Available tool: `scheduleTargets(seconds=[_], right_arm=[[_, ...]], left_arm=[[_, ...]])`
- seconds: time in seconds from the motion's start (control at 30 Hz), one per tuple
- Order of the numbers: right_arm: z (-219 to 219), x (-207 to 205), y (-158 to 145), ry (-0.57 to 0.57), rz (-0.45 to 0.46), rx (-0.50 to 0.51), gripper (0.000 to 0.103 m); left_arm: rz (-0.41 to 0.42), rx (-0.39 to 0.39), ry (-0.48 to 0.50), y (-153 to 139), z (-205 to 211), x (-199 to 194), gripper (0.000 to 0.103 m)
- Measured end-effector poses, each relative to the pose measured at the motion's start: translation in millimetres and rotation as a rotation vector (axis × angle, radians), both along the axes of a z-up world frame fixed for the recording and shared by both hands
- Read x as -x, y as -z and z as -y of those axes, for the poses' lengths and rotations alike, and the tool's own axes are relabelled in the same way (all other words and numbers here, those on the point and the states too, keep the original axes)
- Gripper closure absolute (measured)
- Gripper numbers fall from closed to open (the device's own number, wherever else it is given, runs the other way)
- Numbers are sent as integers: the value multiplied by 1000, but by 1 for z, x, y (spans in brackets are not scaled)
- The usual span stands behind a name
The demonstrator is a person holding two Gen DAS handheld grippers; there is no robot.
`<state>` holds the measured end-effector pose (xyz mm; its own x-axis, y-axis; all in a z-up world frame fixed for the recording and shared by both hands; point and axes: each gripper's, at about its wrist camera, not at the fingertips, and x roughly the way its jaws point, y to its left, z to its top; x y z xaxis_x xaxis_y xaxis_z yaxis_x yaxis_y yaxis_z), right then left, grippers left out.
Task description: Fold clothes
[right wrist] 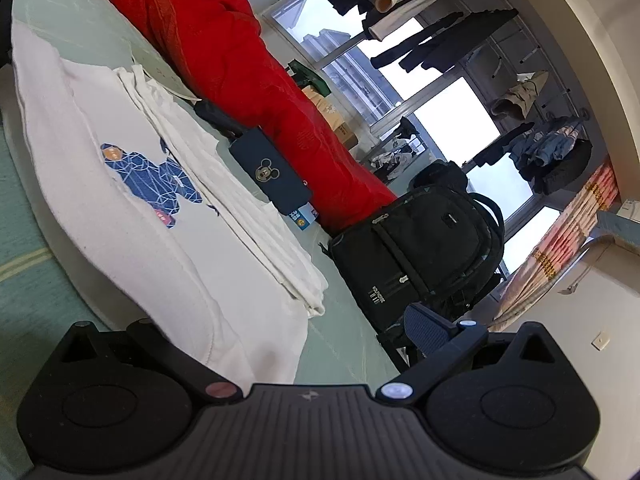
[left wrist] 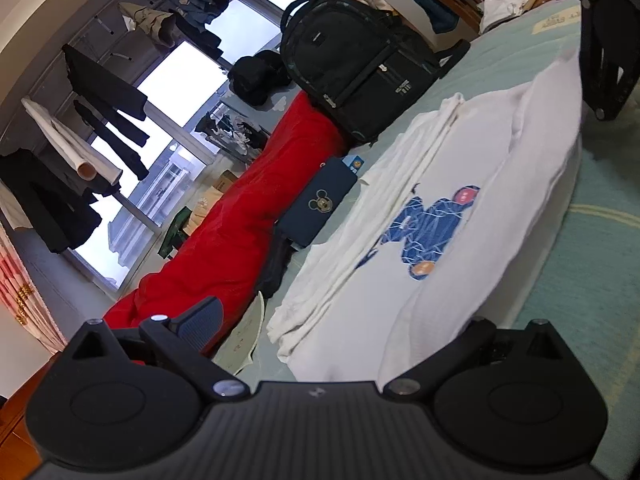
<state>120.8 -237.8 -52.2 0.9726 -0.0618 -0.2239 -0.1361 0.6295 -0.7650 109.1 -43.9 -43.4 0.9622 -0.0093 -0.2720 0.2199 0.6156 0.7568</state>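
Observation:
A white T-shirt (left wrist: pixel 460 184) (right wrist: pixel 132 216) with a blue bear print lies on the green bed sheet (left wrist: pixel 596 264). One side is folded in, forming layered pleats along its far edge. My left gripper (left wrist: pixel 340 328) is open wide at the shirt's near hem. Its left pad (left wrist: pixel 200 320) is bare, and its right finger (left wrist: pixel 480 332) sits against the cloth edge. My right gripper (right wrist: pixel 284 332) is also open wide at the opposite hem, with cloth draped over its left finger (right wrist: pixel 140 332). The right gripper's black body (left wrist: pixel 608 56) shows at the shirt's far end in the left wrist view.
A black backpack (left wrist: pixel 360 64) (right wrist: pixel 416 248), a red quilt (left wrist: pixel 240 220) (right wrist: pixel 224 60) and a dark blue case with a mouse emblem (left wrist: pixel 320 204) (right wrist: pixel 268 172) lie beside the shirt. Clothes hang on a rack (left wrist: pixel 104 92) by the window.

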Motion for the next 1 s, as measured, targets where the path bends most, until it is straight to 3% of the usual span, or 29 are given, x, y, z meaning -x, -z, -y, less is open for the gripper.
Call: scheduleTargets(seconds=[1.0], right_arm=[[-16,-120,-1,1,22,59,0]], left_arm=[[32,-4,-39,0,-10,-126,2]])
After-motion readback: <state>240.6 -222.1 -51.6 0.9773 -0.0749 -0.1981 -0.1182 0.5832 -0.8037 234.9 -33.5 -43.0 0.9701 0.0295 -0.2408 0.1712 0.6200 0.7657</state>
